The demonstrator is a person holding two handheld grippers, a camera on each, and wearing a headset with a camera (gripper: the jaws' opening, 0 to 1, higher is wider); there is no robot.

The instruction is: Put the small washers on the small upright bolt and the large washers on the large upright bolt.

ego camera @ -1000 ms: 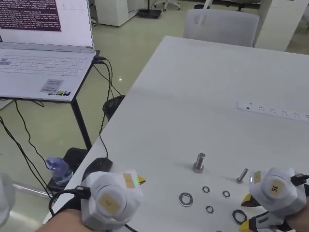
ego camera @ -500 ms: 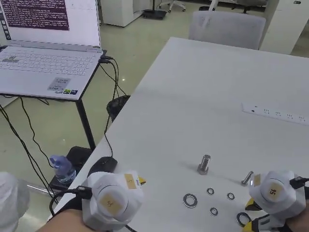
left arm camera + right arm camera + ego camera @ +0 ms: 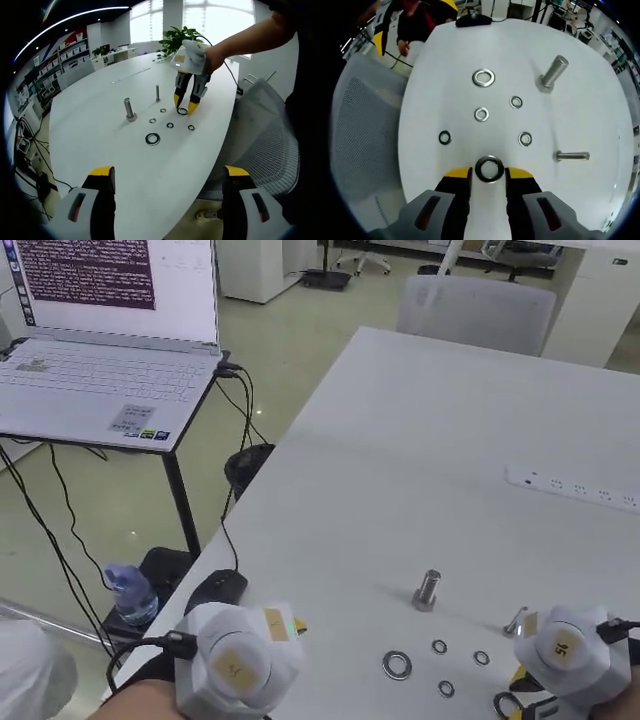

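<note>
On the white table (image 3: 420, 440) the large bolt (image 3: 427, 590) and the thin small bolt (image 3: 515, 620) stand upright. One large washer (image 3: 397, 665) and several small washers (image 3: 439, 646) lie flat in front of them. My right gripper (image 3: 488, 174) is low over the table. It is open, with a narrow gap, and a second large washer (image 3: 489, 168) lies between its yellow fingertips (image 3: 458, 173). The left gripper view shows that right gripper (image 3: 186, 107) straddling this washer (image 3: 182, 110). My left gripper (image 3: 169, 172) hangs open and holds nothing, back at the table's near edge (image 3: 235, 670).
An open laptop (image 3: 100, 370) sits on a stand to the left, with cables and a water bottle (image 3: 130, 592) on the floor below. A white power strip (image 3: 575, 487) lies at the right of the table. A grey chair (image 3: 475, 300) stands at the far end.
The head camera has shifted, so the whole scene sits a little lower and to the right. The right gripper has edged slightly closer over the large washer. The washers and bolts stay put.
</note>
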